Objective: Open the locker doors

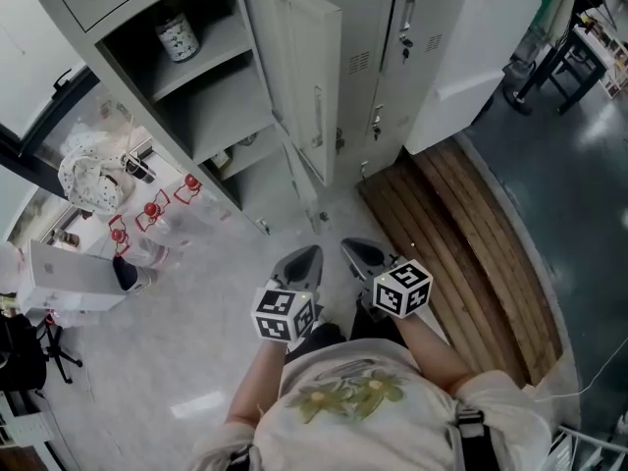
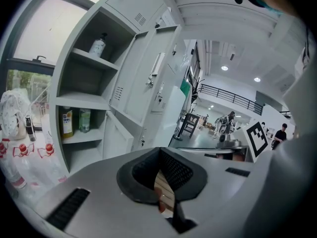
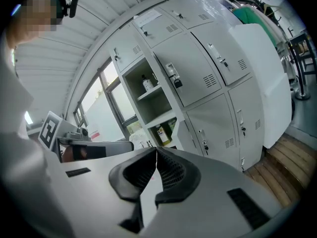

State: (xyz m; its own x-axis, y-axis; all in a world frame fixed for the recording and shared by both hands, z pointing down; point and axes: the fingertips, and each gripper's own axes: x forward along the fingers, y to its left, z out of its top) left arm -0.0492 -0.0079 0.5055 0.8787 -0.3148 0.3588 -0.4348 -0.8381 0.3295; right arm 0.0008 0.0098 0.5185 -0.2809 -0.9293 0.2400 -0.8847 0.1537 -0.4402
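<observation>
Floor [image 1: 186,371] — pale, speckled, smooth, running up to lockers. Slatted wood platform [image 1: 481,253] lying at right, outer edge curving. Lockers [image 1: 378,27] standing ahead: grey sheet metal, louvred vents, small latch handles. One door [image 1: 294,77] hanging wide open, flat shelves showing inside, white pump bottle [image 1: 178,35] sitting on top shelf; doors to its right shut. Red-capped bottles [image 1: 147,214], clear plastic, clustering left of lockers. Left gripper [image 1: 302,261] and right gripper [image 1: 361,253] hovering side by side over floor, apart from lockers — both tongs pinching tip to tip, gripping nothing.
</observation>
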